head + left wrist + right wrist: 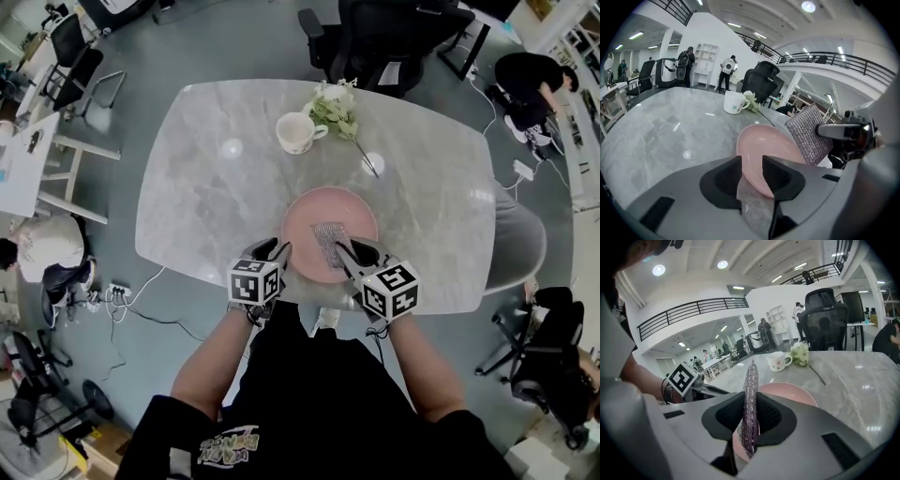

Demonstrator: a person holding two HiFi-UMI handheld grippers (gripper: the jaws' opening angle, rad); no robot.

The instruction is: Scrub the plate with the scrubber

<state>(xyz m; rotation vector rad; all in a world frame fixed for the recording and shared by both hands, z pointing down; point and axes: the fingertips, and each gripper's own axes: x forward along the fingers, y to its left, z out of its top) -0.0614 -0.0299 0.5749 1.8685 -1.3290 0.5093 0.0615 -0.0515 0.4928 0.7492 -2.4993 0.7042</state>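
Observation:
A pink plate point(305, 217) lies on the marble table point(211, 192), close to its near edge. My right gripper point(345, 249) is shut on a silver mesh scrubber point(328, 244), which stands on edge over the plate's near half. In the right gripper view the scrubber point(751, 380) is pinched upright between the jaws, with the plate point(797, 392) behind it. My left gripper point(280, 251) is open at the plate's left rim. In the left gripper view the plate's near rim point(761, 147) sits in the gap between the jaws, and the scrubber point(809, 136) shows to the right.
A white mug point(298, 132) and a sprig of white flowers point(336, 112) sit at the far side of the table. Office chairs point(380, 37) stand beyond it. Desks and seated people surround the table, and cables lie on the floor at the left.

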